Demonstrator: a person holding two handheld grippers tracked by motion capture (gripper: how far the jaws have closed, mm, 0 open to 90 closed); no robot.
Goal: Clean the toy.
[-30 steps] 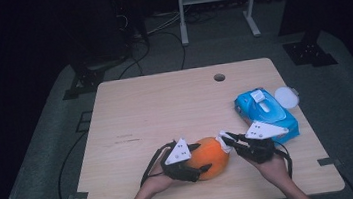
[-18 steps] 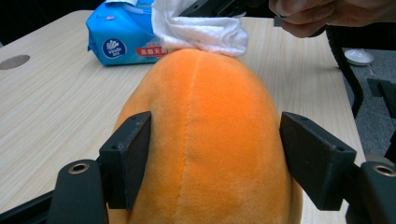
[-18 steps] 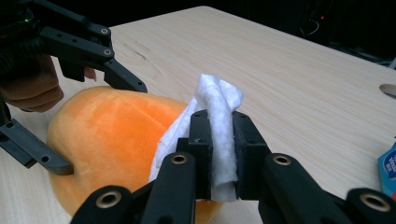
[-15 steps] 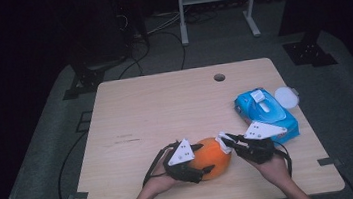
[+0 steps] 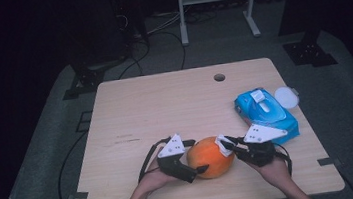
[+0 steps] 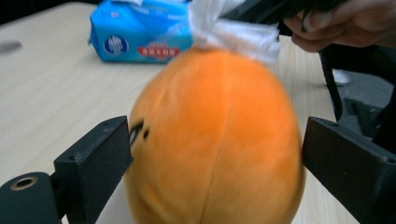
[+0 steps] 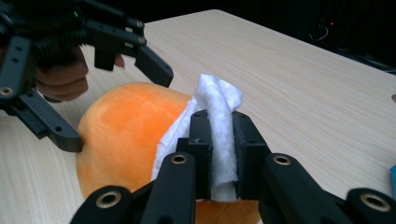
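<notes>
One orange plush ball [image 5: 211, 157] sits near the table's [image 5: 165, 106] front edge, and one white wipe [image 7: 215, 135] is pressed on its top, pinched tight in the right gripper [image 7: 218, 154], whose jaws are nearly together on the folded tissue. The left gripper [image 6: 212, 154] has just been opening and its jaws now stand wide either side of the ball (a sliver of gap at each pad in its own view). The high view adds one blue wipes pack [image 5: 266, 114] and one white round lid [image 5: 286, 97] beside it; the left gripper view catches two black marks [image 6: 139, 130] on the plush.
</notes>
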